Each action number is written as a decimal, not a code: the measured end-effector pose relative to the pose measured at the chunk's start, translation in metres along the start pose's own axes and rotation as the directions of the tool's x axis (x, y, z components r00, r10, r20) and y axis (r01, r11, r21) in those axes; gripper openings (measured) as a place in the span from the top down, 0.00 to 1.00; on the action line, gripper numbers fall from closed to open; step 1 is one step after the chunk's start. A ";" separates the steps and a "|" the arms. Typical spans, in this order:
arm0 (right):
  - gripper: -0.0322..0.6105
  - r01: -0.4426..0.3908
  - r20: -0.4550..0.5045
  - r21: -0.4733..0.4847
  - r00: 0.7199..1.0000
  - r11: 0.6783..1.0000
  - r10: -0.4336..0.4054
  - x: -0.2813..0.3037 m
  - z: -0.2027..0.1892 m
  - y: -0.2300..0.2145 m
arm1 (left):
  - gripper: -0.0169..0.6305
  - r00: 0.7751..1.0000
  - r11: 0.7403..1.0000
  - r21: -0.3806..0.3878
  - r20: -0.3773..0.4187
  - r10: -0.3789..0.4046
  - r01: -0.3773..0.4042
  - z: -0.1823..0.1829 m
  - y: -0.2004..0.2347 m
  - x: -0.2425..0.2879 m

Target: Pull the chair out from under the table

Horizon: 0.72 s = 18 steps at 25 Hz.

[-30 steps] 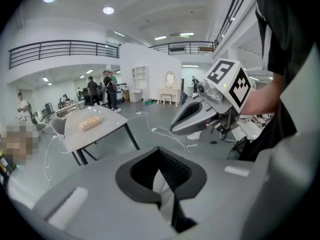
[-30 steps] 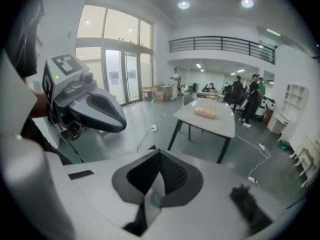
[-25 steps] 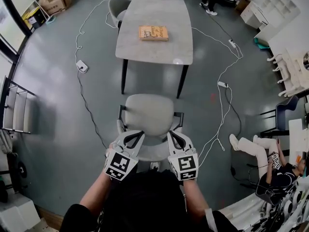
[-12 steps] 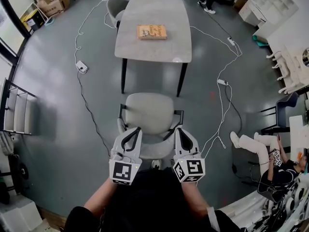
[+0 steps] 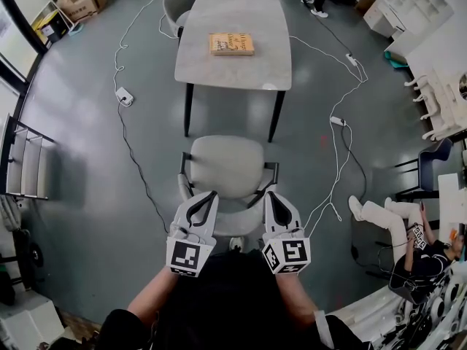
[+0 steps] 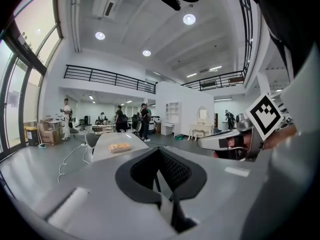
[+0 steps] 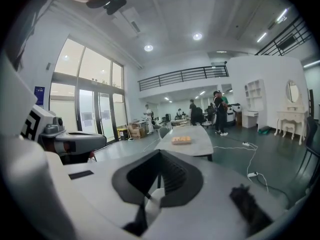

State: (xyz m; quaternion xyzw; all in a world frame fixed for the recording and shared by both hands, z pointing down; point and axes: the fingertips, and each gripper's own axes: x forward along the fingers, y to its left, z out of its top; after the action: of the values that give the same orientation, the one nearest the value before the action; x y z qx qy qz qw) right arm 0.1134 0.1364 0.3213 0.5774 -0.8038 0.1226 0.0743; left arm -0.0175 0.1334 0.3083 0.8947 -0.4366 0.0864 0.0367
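Note:
The grey padded chair (image 5: 222,166) with black arms stands clear of the grey table (image 5: 233,75), its seat just in front of the table's near legs. A tan book (image 5: 232,44) lies on the tabletop. My left gripper (image 5: 209,195) and right gripper (image 5: 268,195) hover side by side over the chair's backrest, both shut with nothing between the jaws. Along its shut jaws, the left gripper (image 6: 159,151) looks out level over the table (image 6: 105,149), with the right gripper's body to its right. The right gripper (image 7: 160,154) faces the table (image 7: 192,146) and book (image 7: 181,140).
A second grey chair (image 5: 179,6) sits at the table's far left corner. White cables and a power strip (image 5: 124,97) run over the floor on both sides. A person (image 5: 405,239) sits on the floor at right. A metal rack (image 5: 25,166) stands at left.
Both grippers have risen off the chair's backrest and tipped up towards level. The chair and table stay where they were.

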 end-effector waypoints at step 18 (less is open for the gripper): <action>0.93 0.006 0.019 -0.011 1.000 1.000 -0.006 0.006 0.014 -0.003 | 0.96 1.000 1.000 -0.003 -0.004 0.012 -0.012 0.003 0.004 0.002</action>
State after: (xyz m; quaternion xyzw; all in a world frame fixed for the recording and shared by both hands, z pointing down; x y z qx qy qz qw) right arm 0.1150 0.1259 0.3101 0.5805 -0.8034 0.1124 0.0702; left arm -0.0194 0.1289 0.3061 0.8919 -0.4420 0.0878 0.0383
